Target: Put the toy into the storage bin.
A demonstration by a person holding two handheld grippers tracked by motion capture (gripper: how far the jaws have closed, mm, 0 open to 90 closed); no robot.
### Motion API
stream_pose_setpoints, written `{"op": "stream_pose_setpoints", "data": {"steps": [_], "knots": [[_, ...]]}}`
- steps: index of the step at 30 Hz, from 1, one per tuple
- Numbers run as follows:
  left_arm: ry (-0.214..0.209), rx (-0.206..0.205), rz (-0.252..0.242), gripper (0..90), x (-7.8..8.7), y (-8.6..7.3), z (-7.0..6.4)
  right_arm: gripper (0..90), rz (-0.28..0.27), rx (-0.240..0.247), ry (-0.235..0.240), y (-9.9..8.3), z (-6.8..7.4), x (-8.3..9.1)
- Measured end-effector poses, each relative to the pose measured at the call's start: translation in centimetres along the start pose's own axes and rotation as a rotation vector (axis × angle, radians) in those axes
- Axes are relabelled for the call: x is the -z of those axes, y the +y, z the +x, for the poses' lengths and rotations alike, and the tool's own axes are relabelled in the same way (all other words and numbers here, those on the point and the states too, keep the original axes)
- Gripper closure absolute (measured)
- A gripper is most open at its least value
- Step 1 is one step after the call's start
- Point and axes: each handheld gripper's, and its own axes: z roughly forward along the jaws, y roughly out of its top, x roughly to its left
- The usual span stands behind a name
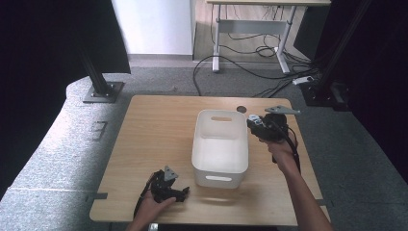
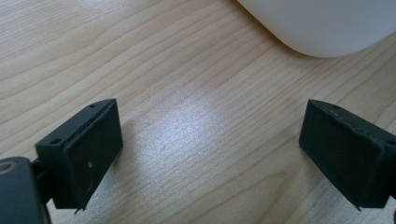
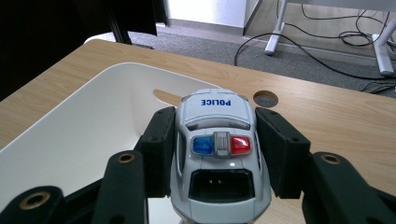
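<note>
police car point(image 3: 218, 154) – clamped, right hand-held gripper point(image 3: 212, 151) | over bin rim point(image 3: 84, 93) (inside bare)

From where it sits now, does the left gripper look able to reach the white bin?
Probably yes. The left gripper rests open on the table just beside the white bin, and bare wood lies between its jaws and the bin's near corner.
</note>
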Motion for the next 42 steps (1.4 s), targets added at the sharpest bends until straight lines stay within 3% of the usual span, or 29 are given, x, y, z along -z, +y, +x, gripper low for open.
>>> {"op": "stream_pose_setpoints", "data": {"steps": [42], "knots": [[0.0, -0.001, 0.0, 6.2, 0.0, 0.0, 0.0, 50.0, 0.012, 0.045, 0.049, 1.6, 3.6, -1.3]]}}
